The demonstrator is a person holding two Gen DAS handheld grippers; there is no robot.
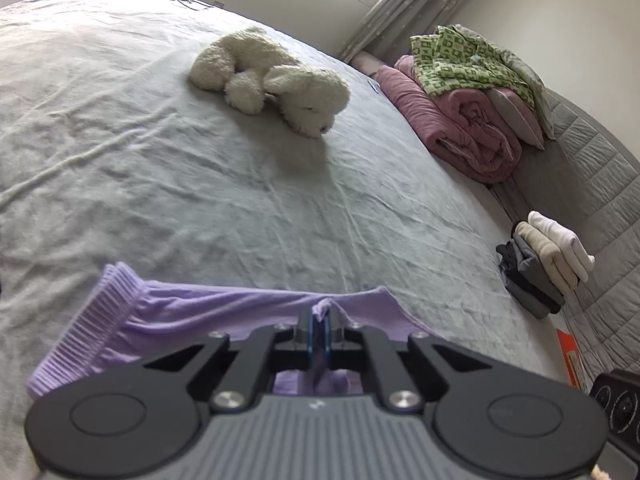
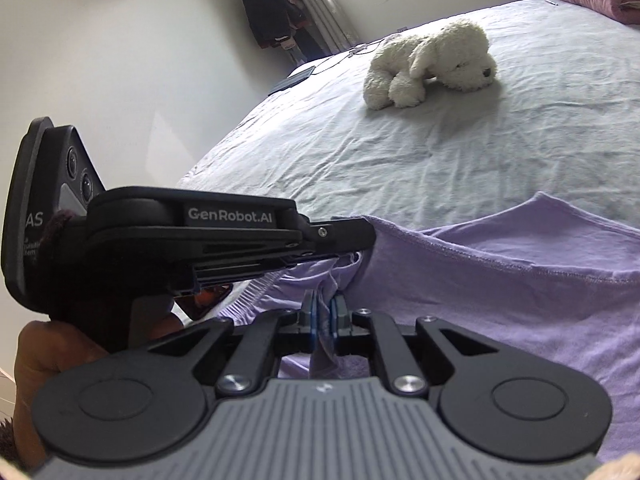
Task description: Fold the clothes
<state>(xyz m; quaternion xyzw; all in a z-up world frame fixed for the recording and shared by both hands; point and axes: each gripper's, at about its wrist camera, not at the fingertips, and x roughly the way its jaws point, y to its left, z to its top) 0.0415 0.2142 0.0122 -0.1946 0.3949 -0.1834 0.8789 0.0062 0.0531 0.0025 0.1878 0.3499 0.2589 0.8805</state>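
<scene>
The bed (image 1: 200, 184) fills most of what I see, its pale grey sheet creased all over, so cloth dragged across it will probably catch a little instead of gliding. Against the headboard side sits a rolled pink quilt (image 1: 460, 128) with a green patterned garment (image 1: 468, 56) on top, and a white plush dog (image 1: 272, 76) lies mid-bed, well apart from my work. Near the bed's right edge stands a small stack of folded clothes (image 1: 544, 264) in white, beige and grey.

The task's thing is the lilac garment (image 2: 500, 264), spread at the near edge of the bed directly under both tools. I judge it thin, light knit: it sags and puckers wherever it is lifted, with no stiffness to hold a line. It should not slip out of the pads, but it will stretch and droop if I carry it by one point. Its ribbed band (image 1: 84, 324) looks thicker and makes the firmest place to hold; the stitched hem (image 2: 480, 256) is the next best edge.

My left gripper (image 1: 320, 320) is clenched on a small peak of the lilac cloth. My right gripper (image 2: 325, 312) is likewise pinched on a fold, close beside the left tool's tip. With the holds this near together, I would expect the fabric between them to bunch.
</scene>
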